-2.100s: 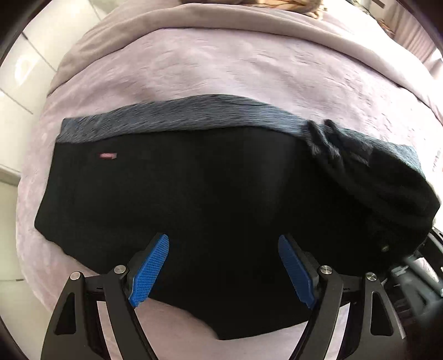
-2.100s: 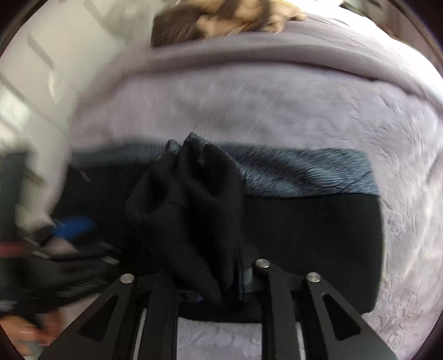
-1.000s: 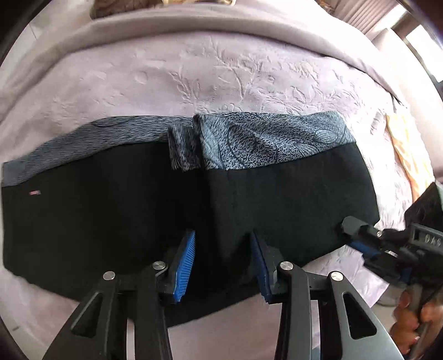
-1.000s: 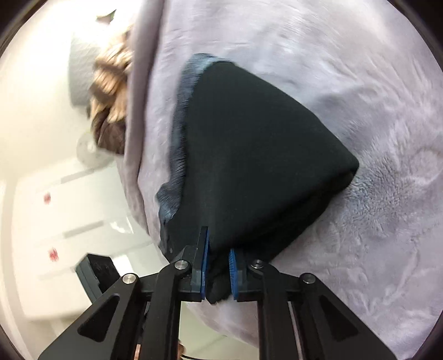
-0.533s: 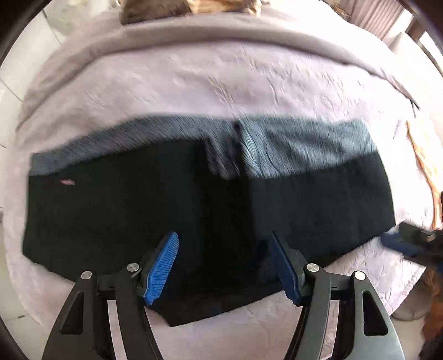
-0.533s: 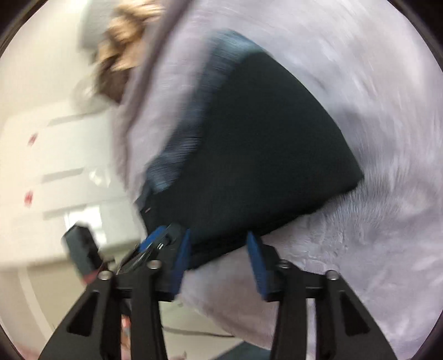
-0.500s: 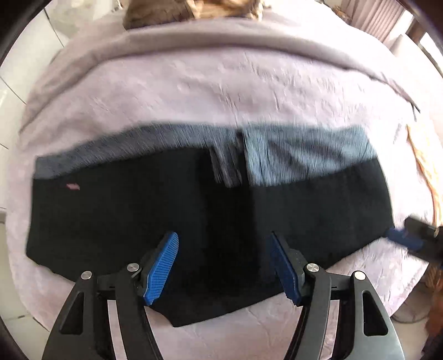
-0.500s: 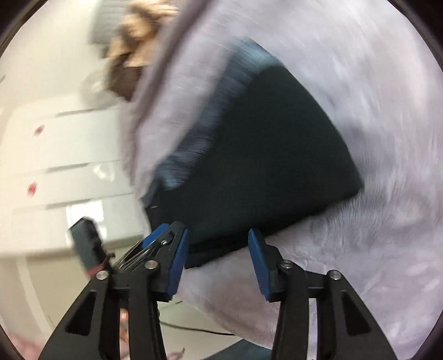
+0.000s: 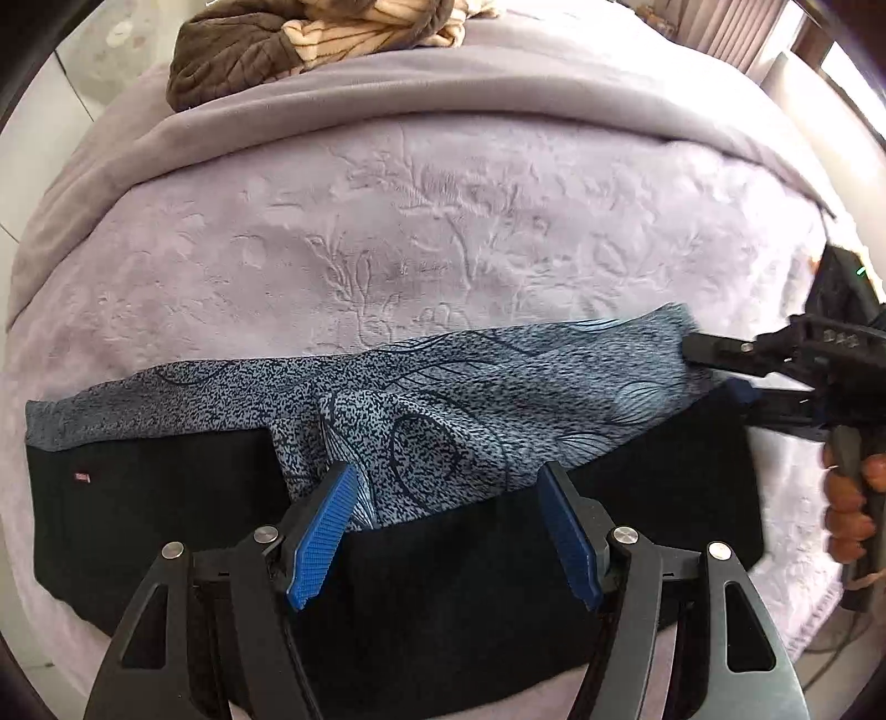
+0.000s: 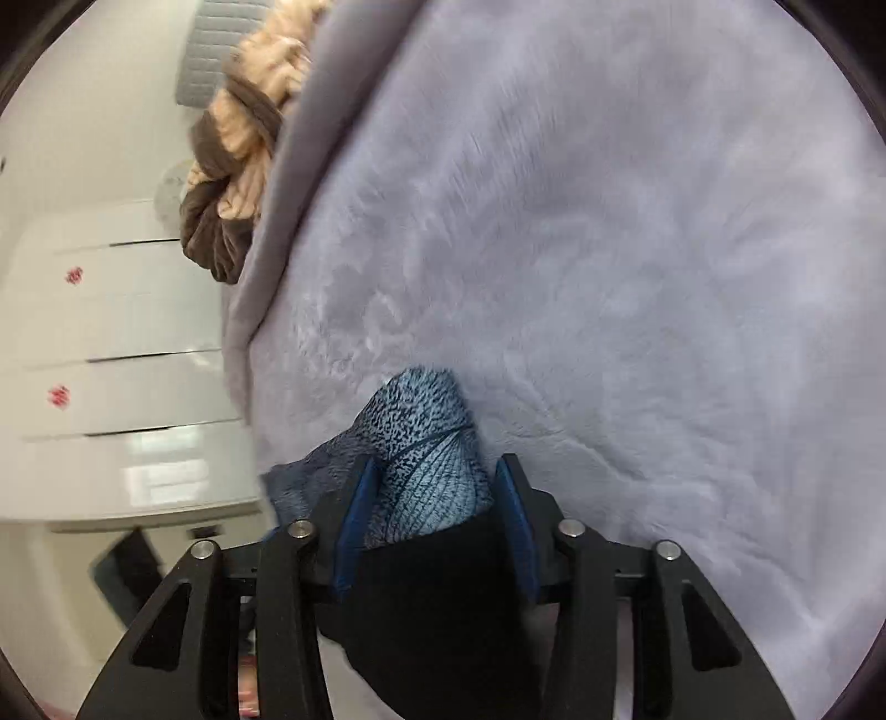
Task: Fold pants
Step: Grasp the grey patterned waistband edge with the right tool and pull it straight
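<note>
A lavender plush blanket (image 9: 443, 232), embossed with a floral pattern, covered the bed. A plainer grey-mauve cover (image 9: 387, 83) lay across its far end. Beyond that sat a heap of brown and cream striped fabric (image 9: 310, 39), well apart from the work area. In the right wrist view, white drawer fronts (image 10: 111, 343) with small red marks stood beside the bed.

The pants (image 9: 166, 509) lay flat near the front edge of the blanket, stretched from left to right. They were black, with a broad band (image 9: 498, 387) of blue-grey speckled cloth printed with dark curving lines along the far edge. A tiny red tag (image 9: 82, 477) showed on the black cloth at the left. Near the middle the band was rumpled and folded over itself, spilling down onto the black part.

The left gripper (image 9: 448, 531) hovered over the middle of the pants. Its blue-padded fingers (image 9: 324, 531) were spread wide and held nothing.

The right gripper (image 10: 434, 520) was at the right end of the pants. A bunched corner of band and black cloth sat between its parted blue pads (image 10: 354, 515), which flanked the cloth without pinching it flat. In the left wrist view the person's hand (image 9: 853, 498) gripped its handle.
</note>
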A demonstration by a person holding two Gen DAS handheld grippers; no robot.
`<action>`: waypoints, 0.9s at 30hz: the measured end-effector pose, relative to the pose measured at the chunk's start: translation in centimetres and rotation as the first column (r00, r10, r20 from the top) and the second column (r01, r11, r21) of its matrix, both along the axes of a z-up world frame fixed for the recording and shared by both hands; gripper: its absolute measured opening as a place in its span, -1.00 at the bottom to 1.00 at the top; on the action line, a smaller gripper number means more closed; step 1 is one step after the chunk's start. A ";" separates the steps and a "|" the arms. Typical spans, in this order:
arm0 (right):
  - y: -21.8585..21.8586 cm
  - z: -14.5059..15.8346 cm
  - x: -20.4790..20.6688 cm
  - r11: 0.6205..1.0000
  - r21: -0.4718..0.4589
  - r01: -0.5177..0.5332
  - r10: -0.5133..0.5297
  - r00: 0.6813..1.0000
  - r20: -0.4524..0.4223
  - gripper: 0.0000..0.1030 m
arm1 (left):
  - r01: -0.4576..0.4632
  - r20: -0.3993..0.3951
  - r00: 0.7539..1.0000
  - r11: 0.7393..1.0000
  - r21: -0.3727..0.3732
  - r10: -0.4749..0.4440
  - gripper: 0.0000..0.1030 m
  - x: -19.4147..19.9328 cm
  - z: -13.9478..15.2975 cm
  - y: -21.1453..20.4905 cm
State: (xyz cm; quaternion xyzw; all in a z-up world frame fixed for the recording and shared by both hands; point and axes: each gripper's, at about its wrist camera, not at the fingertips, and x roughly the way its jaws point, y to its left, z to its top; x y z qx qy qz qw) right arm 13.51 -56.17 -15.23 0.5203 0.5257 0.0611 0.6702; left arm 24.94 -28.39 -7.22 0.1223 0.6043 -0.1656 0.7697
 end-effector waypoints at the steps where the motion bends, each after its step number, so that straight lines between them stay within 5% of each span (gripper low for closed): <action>1: 0.1 0.0 0.2 1.000 -0.013 -0.007 0.007 1.000 -0.012 -0.20 | 0.000 0.005 1.000 1.000 0.006 0.000 0.34 0.2 -0.2 -0.1; 5: 0.9 1.4 1.1 0.988 -0.136 -0.067 0.062 0.997 -0.043 -0.32 | -0.012 -0.010 1.000 1.000 0.016 0.013 0.56 0.7 -1.6 0.3; 12: 4.3 2.6 3.3 0.896 -0.404 -0.185 0.159 0.982 -0.097 -0.27 | 0.048 0.017 0.999 0.997 0.067 -0.049 0.56 -0.2 -2.2 -0.3; 15: 5.7 4.6 2.8 0.851 -0.478 -0.218 0.188 0.976 -0.111 -0.20 | 0.007 -0.005 1.000 0.996 0.086 -0.007 0.82 -0.4 -2.2 0.8; 20: 8.0 8.8 0.9 0.781 -0.596 -0.184 0.161 0.983 -0.093 -0.20 | -0.072 -0.042 0.996 0.996 0.047 0.074 0.82 -0.6 -2.5 3.5; 27: 13.3 9.8 -0.6 0.787 -0.575 -0.226 0.229 0.971 -0.068 -0.20 | -0.099 -0.058 0.993 0.993 0.070 0.103 0.82 -2.1 -1.4 5.1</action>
